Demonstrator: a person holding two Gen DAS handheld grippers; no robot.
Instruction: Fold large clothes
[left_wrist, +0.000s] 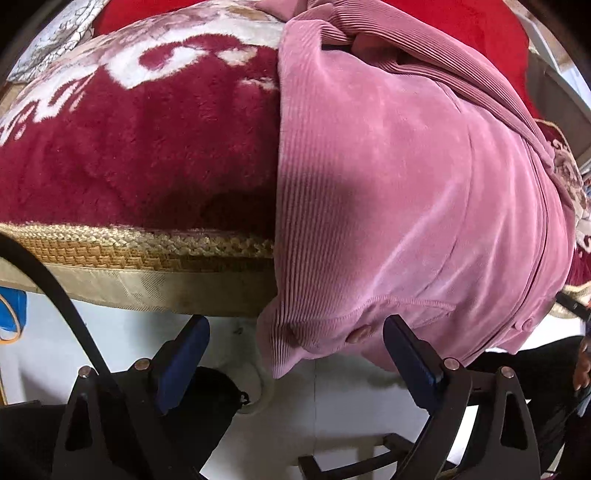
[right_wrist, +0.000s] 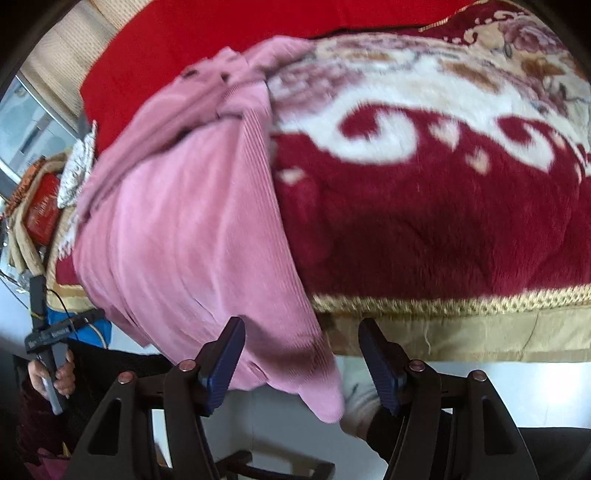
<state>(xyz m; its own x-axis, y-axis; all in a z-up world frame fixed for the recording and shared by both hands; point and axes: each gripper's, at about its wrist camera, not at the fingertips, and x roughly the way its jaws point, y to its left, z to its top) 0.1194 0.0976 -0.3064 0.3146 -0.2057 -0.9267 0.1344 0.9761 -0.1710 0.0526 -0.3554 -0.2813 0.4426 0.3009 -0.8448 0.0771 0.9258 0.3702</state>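
Note:
A large pink corduroy garment lies on the bed, and its buttoned hem hangs over the near edge. My left gripper is open, with the garment's lower left corner hanging between its blue-padded jaws. In the right wrist view the same garment fills the left half. My right gripper is open, with the garment's lower right corner hanging between its jaws. Neither gripper pinches the cloth.
A dark red plush blanket with cream scrolls and a gold woven border covers the bed; it also shows in the right wrist view. White floor lies below. A hand with the other gripper's handle shows at left.

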